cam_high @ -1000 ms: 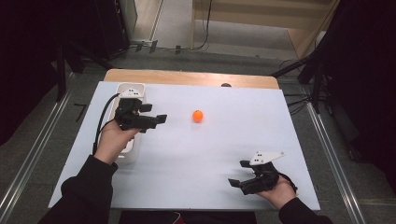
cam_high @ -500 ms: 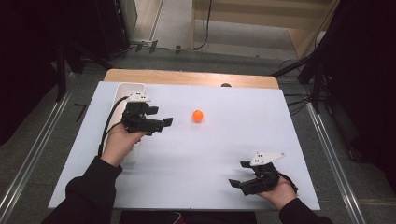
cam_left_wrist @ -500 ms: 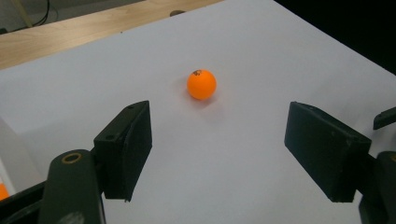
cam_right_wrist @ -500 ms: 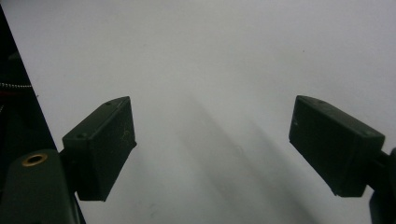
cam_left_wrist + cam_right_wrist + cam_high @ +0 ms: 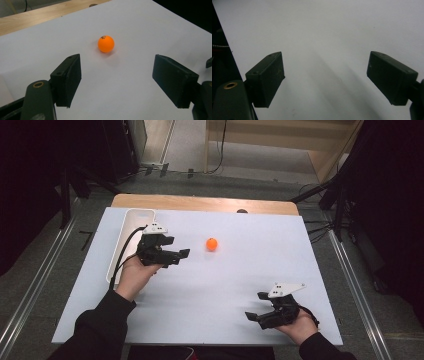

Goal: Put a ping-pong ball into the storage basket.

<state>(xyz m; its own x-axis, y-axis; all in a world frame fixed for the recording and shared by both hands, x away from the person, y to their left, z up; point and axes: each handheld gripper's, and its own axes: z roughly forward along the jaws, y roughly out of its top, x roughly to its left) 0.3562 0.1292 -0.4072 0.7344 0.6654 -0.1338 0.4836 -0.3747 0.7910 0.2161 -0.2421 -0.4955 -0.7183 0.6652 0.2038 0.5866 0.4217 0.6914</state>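
An orange ping-pong ball (image 5: 212, 244) sits just above centre of the high view on the white bench (image 5: 240, 285). It is round, with no long axis, and bears a small dark print too tiny to read. Left of it, the left gripper (image 5: 183, 255) points at it, jaws apart and empty. A white tray (image 5: 131, 222) is partly hidden behind that hand. At lower right, the right gripper (image 5: 256, 306) rests open, holding nothing.

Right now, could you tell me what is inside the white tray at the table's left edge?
The white tray looks empty along its far end. The left gripper and the hand holding it cover the near end, so that part cannot be checked.
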